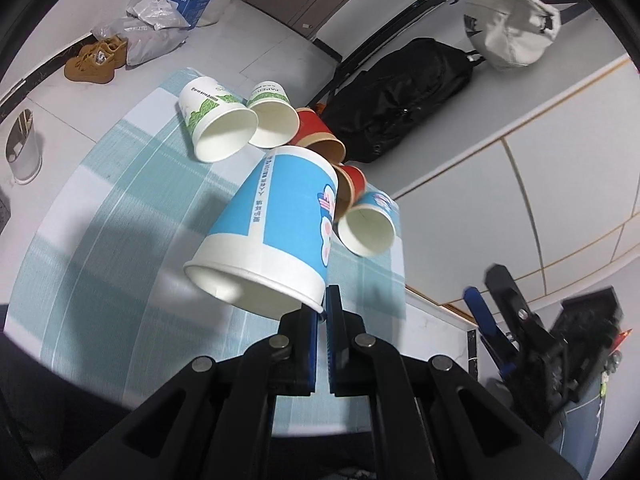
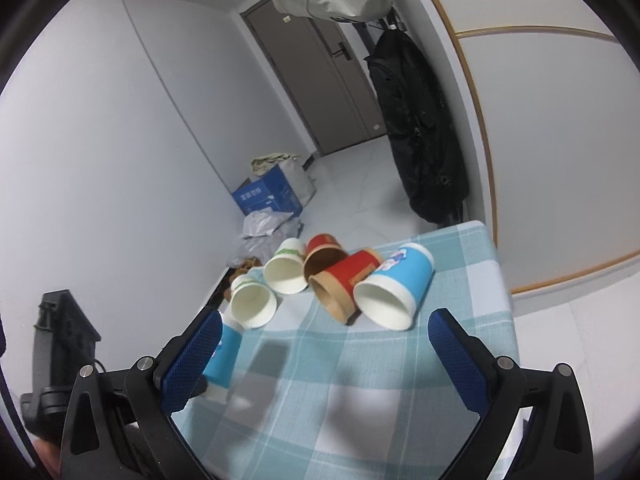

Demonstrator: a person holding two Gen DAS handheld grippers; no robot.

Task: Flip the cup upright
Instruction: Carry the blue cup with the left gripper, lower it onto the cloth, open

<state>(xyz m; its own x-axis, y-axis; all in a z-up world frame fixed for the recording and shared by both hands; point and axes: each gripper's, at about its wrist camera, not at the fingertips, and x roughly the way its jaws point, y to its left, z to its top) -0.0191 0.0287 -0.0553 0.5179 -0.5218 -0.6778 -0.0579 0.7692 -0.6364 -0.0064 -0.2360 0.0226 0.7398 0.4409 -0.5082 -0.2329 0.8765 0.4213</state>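
My left gripper (image 1: 323,304) is shut on the rim of a blue-and-white paper cup (image 1: 276,224) and holds it tilted above the checked tablecloth (image 1: 120,208), mouth toward the camera. The same cup shows in the right wrist view (image 2: 222,354), partly hidden behind my left finger. My right gripper (image 2: 324,356) is open and empty above the near part of the table. Several cups lie on their sides in a row at the far edge: a green-and-white cup (image 2: 254,304), another green-and-white cup (image 2: 286,266), two red cups (image 2: 324,258) (image 2: 344,280) and a blue cup (image 2: 394,288).
The other hand-held gripper (image 1: 520,328) shows at the right of the left wrist view. Beyond the table are a black bag (image 2: 420,128), a blue box (image 2: 268,196), plastic bags (image 2: 268,226), brown shoes (image 1: 94,60), a white bin (image 1: 24,148) and a door (image 2: 320,72).
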